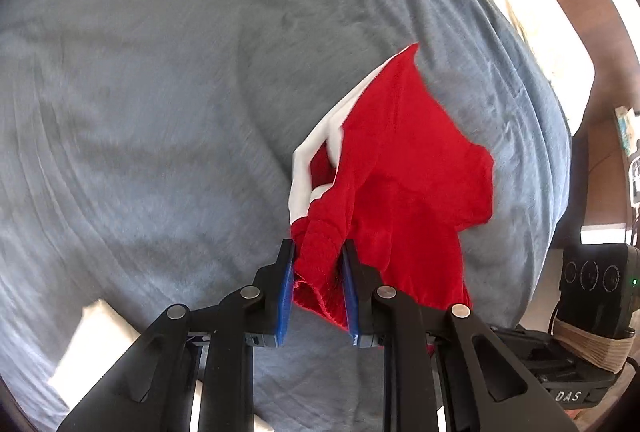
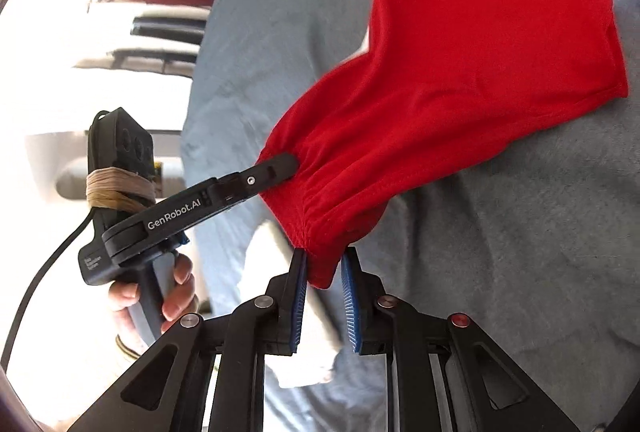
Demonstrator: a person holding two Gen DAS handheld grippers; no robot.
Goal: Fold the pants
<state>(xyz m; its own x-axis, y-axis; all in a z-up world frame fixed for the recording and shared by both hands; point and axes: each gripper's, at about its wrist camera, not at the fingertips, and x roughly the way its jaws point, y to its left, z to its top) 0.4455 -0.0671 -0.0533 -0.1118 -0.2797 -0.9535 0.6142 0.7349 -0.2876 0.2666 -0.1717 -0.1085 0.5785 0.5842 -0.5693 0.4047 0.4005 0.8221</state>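
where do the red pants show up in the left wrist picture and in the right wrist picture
Left wrist view: the red pants hang right of centre, waistband bunched in the left gripper at the bottom.
Right wrist view: they fill the upper right and centre, one waistband corner in the right gripper, the left gripper pinching the band from the left.
Shared landmark: the blue-grey bedcover under the pants in both views.
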